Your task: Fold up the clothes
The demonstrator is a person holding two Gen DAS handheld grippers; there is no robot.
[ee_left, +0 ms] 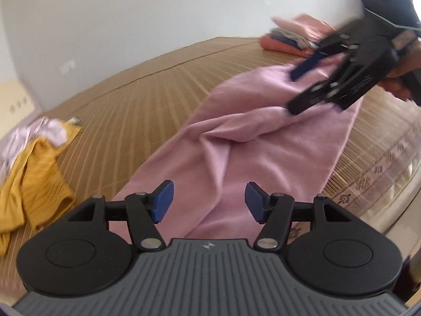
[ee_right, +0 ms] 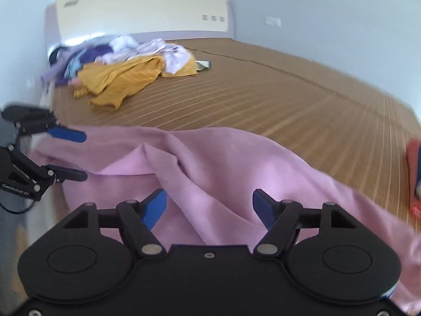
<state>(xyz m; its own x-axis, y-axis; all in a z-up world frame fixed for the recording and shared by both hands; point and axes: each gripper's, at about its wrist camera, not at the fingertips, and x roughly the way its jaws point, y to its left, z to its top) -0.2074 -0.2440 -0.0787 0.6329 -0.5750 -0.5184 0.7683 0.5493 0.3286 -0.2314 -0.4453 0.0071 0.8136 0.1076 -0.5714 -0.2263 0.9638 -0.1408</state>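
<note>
Pink garment (ee_left: pixel 236 142) lies rumpled along the bed's (ee_left: pixel 136 89) near edge, unfolded. Both grippers' jaws spread, empty. Folded stack (ee_left: pixel 292 36) done; heap (ee_right: pixel 126 63) remains.

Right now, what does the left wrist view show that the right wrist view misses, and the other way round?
Only the left wrist view: the stack of folded clothes at the far end of the mat, the mat's patterned border, and the hand holding the right claw.

Only the right wrist view: the cream headboard and the purple and white clothes in the unfolded pile.

Both: the pink garment lying rumpled, the yellow garment, the bamboo mat, and the left claw, open like the right one, gripping nothing.
</note>
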